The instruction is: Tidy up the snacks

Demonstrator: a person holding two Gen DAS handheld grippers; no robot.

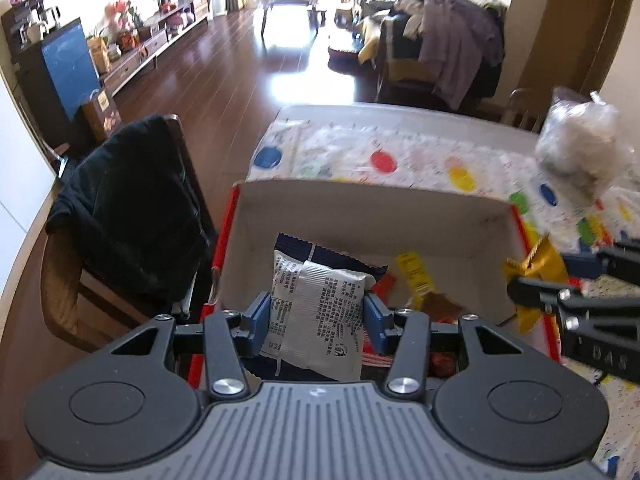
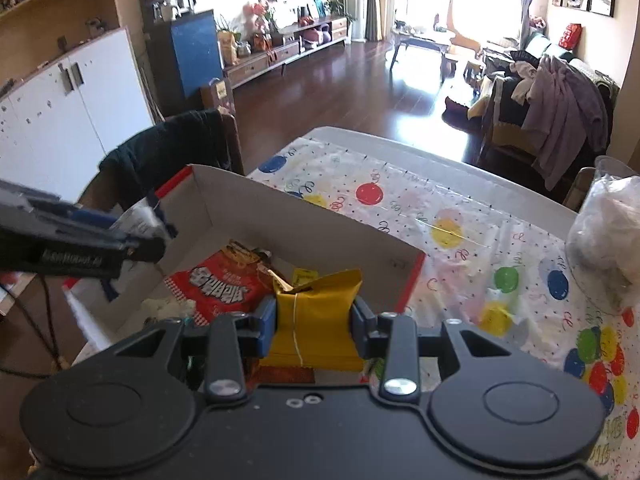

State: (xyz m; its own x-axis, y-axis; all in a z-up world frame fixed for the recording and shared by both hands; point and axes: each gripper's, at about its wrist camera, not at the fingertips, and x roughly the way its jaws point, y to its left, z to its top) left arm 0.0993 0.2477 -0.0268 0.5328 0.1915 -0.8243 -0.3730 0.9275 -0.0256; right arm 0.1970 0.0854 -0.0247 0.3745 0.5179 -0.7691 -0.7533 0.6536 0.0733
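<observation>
Left claw [image 1: 316,318]: closed on a white snack packet [image 1: 320,320], blue pads pressing both its sides; the packet's long axis runs forward, away from the camera.
Right claw [image 2: 314,322]: closed on a yellow snack packet [image 2: 316,320], pinched across its width, its crimped top end pointing forward.
Box [image 1: 360,208]: an open cardboard box with red outer sides stands on the counter [image 2: 420,208]; both packets hang over its open top, the white one toward its left side, the yellow one near its right rim.
Key relation: the box floor lies directly below and slightly ahead of each claw, so a drop looks like the likely next step; neither hand seems much nearer.
Already inside: a red snack bag [image 2: 224,284] and a small yellow packet [image 1: 412,272].
In the way: the two claws are close together over the box; its walls look clear of both.
Around: a clear bag of white stuff [image 2: 612,240] on the spotted tablecloth, well to the right; a chair draped in black cloth [image 1: 132,208] to the left.
</observation>
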